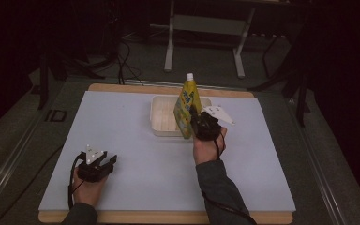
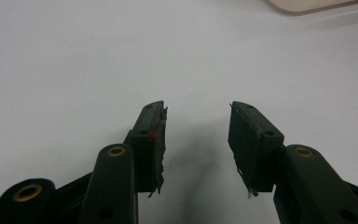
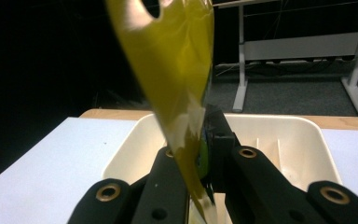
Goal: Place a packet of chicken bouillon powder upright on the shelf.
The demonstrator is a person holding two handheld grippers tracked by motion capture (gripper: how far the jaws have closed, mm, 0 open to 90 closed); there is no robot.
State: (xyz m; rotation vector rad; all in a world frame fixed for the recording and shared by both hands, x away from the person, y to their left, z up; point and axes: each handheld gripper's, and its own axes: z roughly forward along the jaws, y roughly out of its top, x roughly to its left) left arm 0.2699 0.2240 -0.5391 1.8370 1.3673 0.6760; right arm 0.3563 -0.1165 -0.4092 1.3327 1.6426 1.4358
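Observation:
A yellow-green pouch point(image 1: 186, 105) with a white cap stands upright over the near right corner of a white tray point(image 1: 161, 115). My right gripper point(image 1: 198, 123) is shut on the pouch's lower edge; in the right gripper view the shiny yellow pouch point(image 3: 177, 79) rises between the black jaws, with the tray point(image 3: 279, 135) behind it. My left gripper point(image 1: 104, 164) rests low on the white mat at the front left, open, with nothing between its fingers point(image 2: 151, 135); bare mat lies between them.
The white mat point(image 1: 136, 154) covers a wooden board point(image 1: 168, 217). Grey table legs point(image 1: 168, 51) stand on the dark floor behind. A corner of the tray point(image 2: 307, 4) shows at the top of the left gripper view.

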